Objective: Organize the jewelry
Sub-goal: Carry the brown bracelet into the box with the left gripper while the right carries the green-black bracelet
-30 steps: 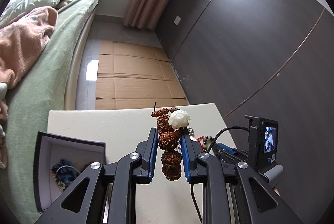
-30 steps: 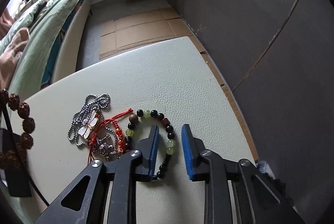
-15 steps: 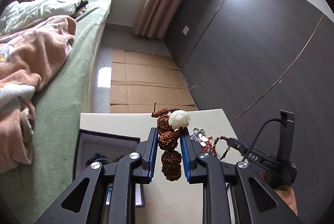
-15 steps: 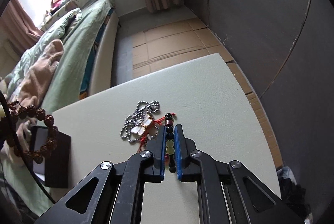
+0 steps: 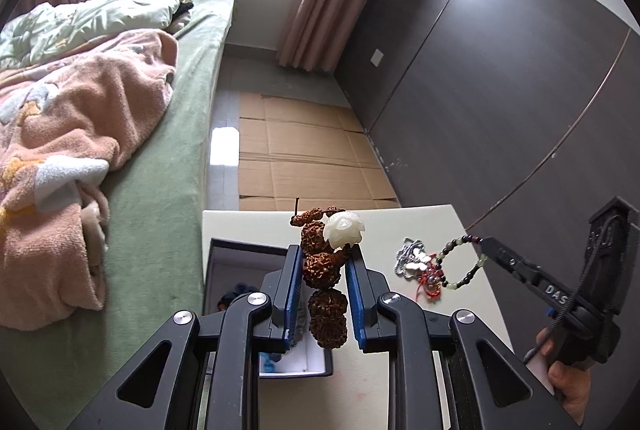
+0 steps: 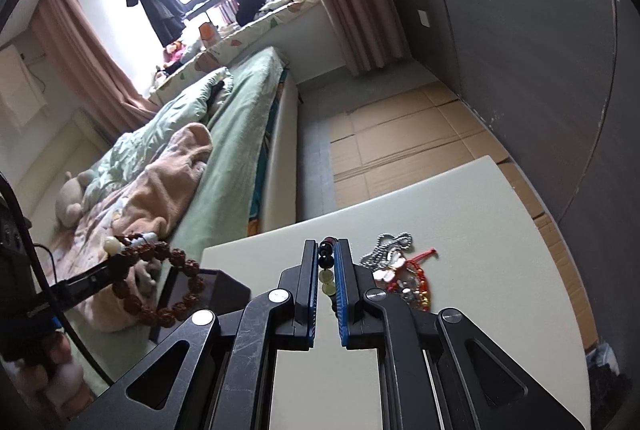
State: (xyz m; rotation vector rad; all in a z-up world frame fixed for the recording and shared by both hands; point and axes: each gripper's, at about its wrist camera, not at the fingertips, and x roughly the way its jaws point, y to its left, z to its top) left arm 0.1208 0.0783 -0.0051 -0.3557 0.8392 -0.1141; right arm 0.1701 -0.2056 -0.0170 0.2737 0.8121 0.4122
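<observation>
Both tongs loaded. Left tongs (image 5: 323, 276) clamped on the brown seed-bead bracelet (image 5: 322, 268): blue pads pinch one knobbly bead, another hangs below between the jaws, the rest stands up above with a white carved bead (image 5: 343, 228) at the top. In the right wrist view the same bracelet (image 6: 160, 282) hangs as an open loop off the left tongs (image 6: 116, 262), up in the air over the open dark jewelry box (image 6: 224, 284).

Right tongs (image 6: 328, 280) nearly closed, gripping the black-and-green bead bracelet (image 6: 327, 266); dark beads at the pad tips, pale green ones further in. In the left wrist view that bracelet (image 5: 460, 262) hangs in a curve from the right tongs (image 5: 490, 246), lifted clear of the bench (image 5: 400, 382); can't tell if its low end still touches the pile.

Jewelry box (image 5: 236, 262) sits at the bench's left edge next to the bed (image 5: 168, 189), directly under the left tongs; white lining, something blue inside, mostly hidden by the tongs.

On the bench, right of the box: silver ball-chain necklace (image 6: 390, 244) with a pale pendant, touching a red cord piece (image 6: 416, 272) with small charms. Both lie in one tangle, just right of the right tongs' pads.

Pink blanket (image 5: 60, 133) bunched on the bed. Cardboard sheets (image 5: 300, 157) on the floor beyond the bench.
</observation>
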